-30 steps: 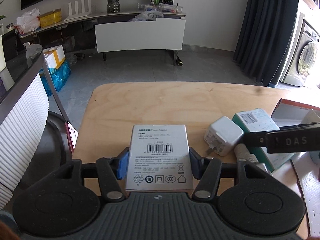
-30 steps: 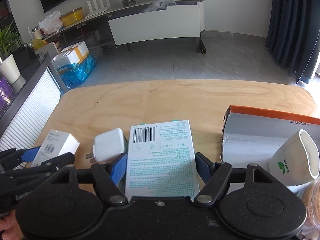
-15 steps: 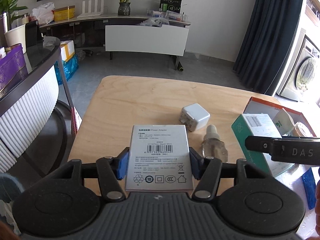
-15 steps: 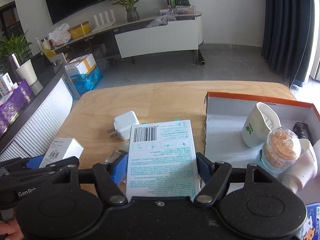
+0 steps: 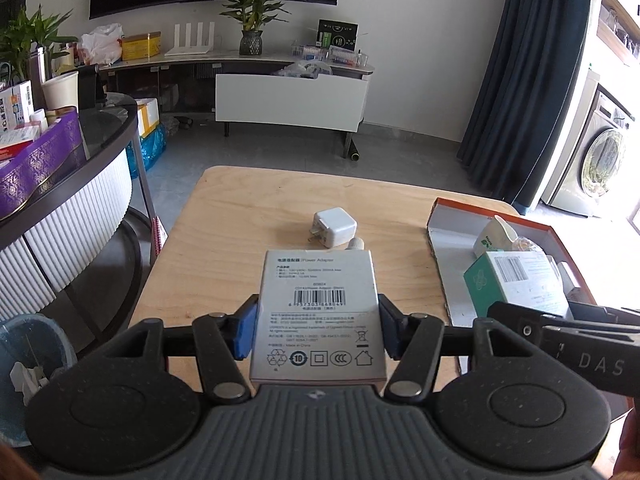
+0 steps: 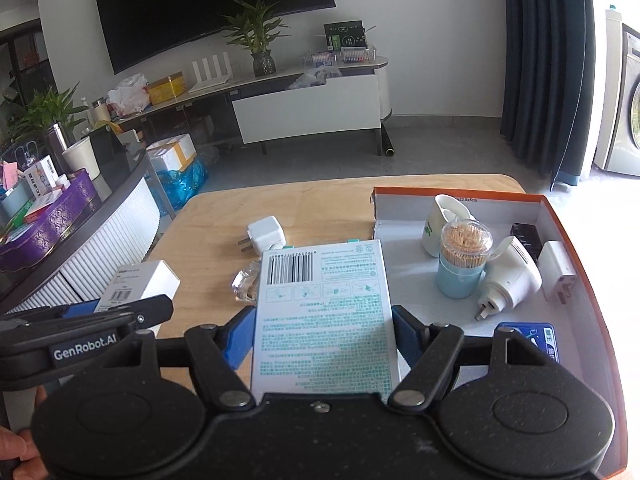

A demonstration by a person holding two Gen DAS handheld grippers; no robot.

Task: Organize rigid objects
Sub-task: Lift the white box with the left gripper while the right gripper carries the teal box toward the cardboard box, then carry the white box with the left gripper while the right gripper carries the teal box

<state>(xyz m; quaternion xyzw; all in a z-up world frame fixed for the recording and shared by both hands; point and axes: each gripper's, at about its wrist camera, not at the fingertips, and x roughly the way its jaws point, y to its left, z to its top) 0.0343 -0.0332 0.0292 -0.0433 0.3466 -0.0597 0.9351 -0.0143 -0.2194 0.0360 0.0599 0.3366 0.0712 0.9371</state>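
White adapter box [image 5: 318, 312] sits pinched in your left claw [image 5: 318, 330] above the worktop [image 5: 224, 232]. Rightward, your right claw [image 6: 325, 334] clamps the teal-printed box [image 6: 325, 312] beside the crowded orange-rimmed tray [image 6: 576, 240]; lowering carelessly could topple the toothpick jar [image 6: 464, 260].

The white box [image 5: 318, 316] carries the heading "Power Adapter" beside Chinese characters, a barcode with digits too small to read surely, "Made in China" in small print, and a row of symbols along its lower edge: a recycling sign, a circled "10", a double square, a "CCC" mark and a house outline, with a crossed-out bin above them. The right gripper [image 5: 580, 364] bears the letters "DAS" on its side. The left gripper [image 6: 80, 350] reads "GenRobot.AI". The teal-printed box [image 6: 326, 316] shows a barcode and Chinese text too fine to read.
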